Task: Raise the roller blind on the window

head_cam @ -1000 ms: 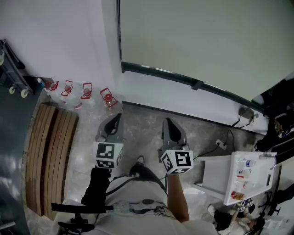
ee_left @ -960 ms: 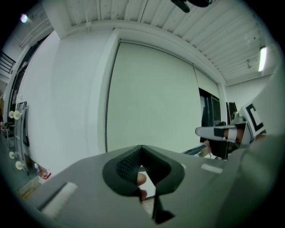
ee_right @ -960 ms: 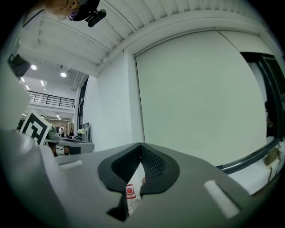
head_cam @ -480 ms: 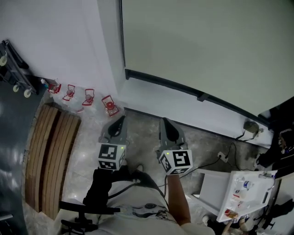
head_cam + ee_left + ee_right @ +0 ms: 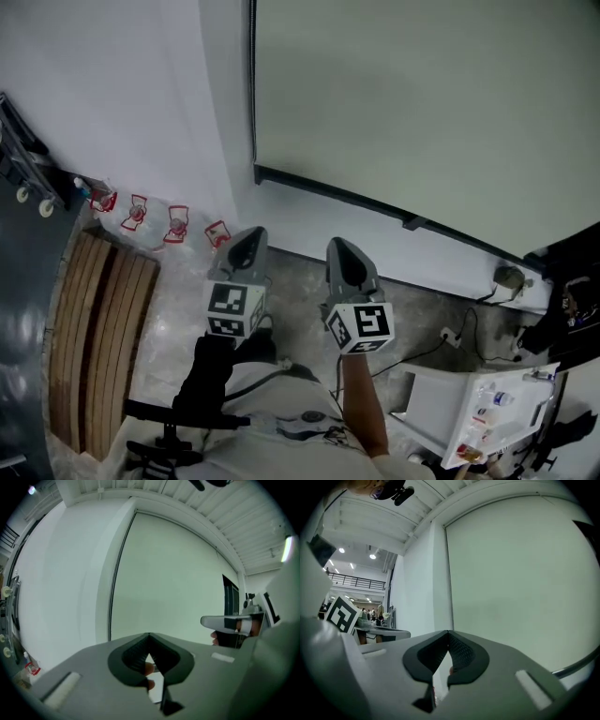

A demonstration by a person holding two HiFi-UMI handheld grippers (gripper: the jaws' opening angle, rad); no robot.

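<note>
1. I judge this to be the approach step. The roller blind [image 5: 422, 103] hangs fully down on the far wall, ahead of me and stretching off to the right. Nothing on it has been taken hold of yet.
2. My left gripper [image 5: 246, 242] is clenched on nothing, and its own view shows the ribbed pads meeting at a point. My right gripper [image 5: 343, 255] is the same, closed and empty. They sit side by side, aimed at the blind's lower left corner but clear of it.
3. The next move calls for finding what drives the blind. A thin dark line [image 5: 253, 84] runs down its left edge, and I cannot tell whether it is a pull cord or just the frame. If it is a cord, I would have to part one set of jaws, close them around it and pull. Thin cord could slip between smooth pads, so the bite must be square.
4. The blind fabric looks matte, flat and pale grey-green, with no visible creases. Its bottom bar [image 5: 375, 208] is a slim, dark, rigid strip with a small tab near the middle.
5. The wall [image 5: 122, 94] to the left is smooth white paint. The floor [image 5: 300, 300] is mottled grey stone. A slatted wooden panel [image 5: 94, 328] lies near left.
</note>
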